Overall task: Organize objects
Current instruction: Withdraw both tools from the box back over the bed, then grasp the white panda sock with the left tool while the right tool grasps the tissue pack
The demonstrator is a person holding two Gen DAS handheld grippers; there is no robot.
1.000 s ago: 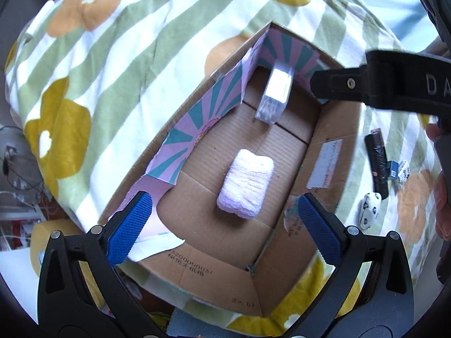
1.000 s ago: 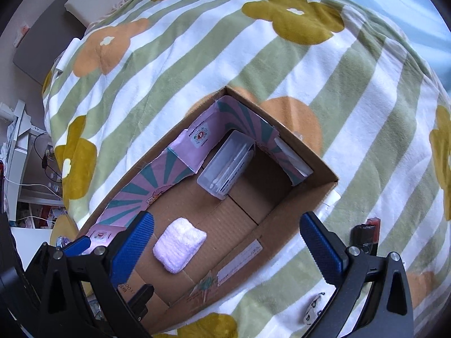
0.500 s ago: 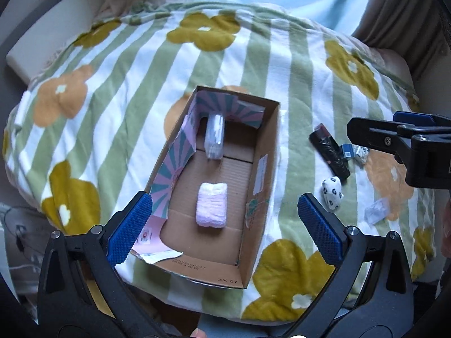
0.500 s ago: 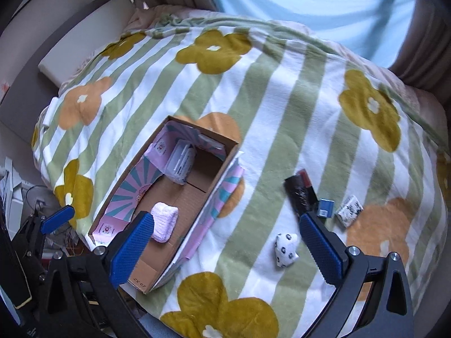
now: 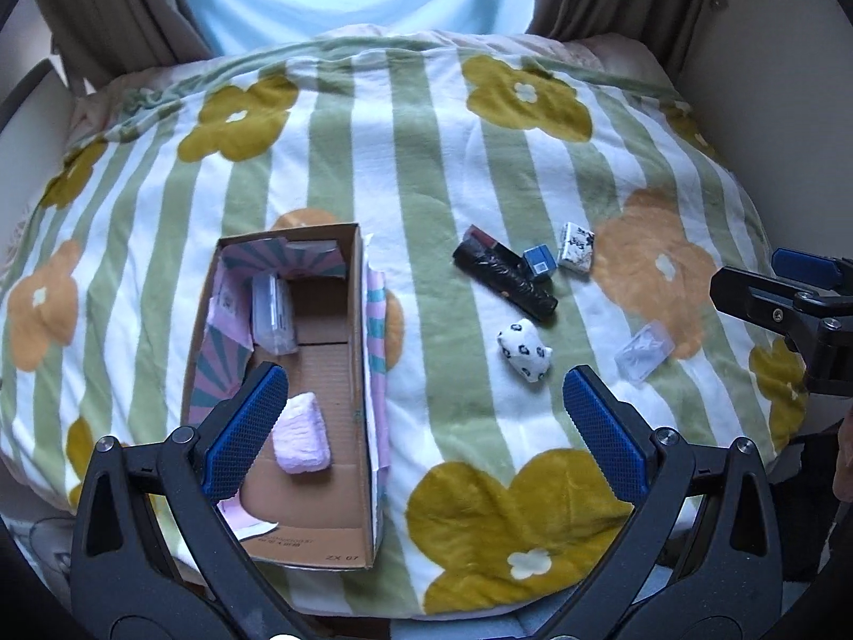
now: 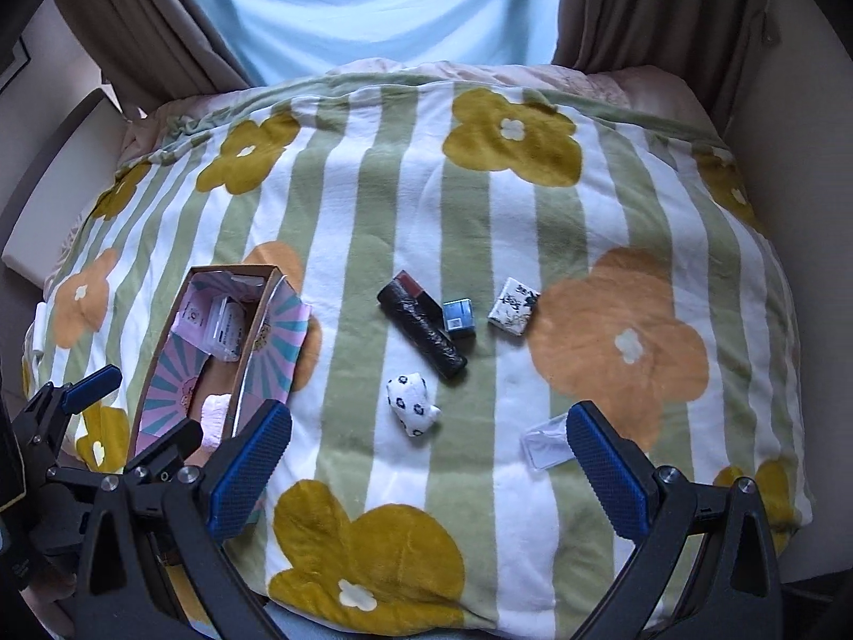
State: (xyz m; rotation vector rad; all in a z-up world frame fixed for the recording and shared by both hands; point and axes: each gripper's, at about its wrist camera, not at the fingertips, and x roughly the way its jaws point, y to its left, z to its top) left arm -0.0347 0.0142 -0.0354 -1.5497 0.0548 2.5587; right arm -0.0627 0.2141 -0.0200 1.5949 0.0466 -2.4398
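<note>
An open cardboard box [image 5: 360, 373] lies on the left of a flowered, striped blanket [image 5: 426, 170]. Inside it are a pink soft pack [image 5: 301, 440] and a clear plastic case [image 5: 273, 314]. To its right on the blanket lie a black roll [image 6: 424, 333], a small blue box [image 6: 458, 314], a white patterned packet [image 6: 513, 305], a white spotted pouch [image 6: 410, 404] and a second clear case [image 6: 546, 442]. My left gripper [image 5: 421, 437] hangs open, high above the box's right wall. My right gripper [image 6: 426, 472] is open too, above the spotted pouch, holding nothing.
The blanket covers a bed whose edges drop off at the front and on both sides. Brown curtains [image 6: 149, 37] and a bright window [image 6: 373, 0] stand behind it. A pale headboard or wall panel [image 6: 48, 181] runs along the left.
Both grippers have pulled up and back from the box, staying open. The view now takes in the whole bed and the loose items right of the box.
</note>
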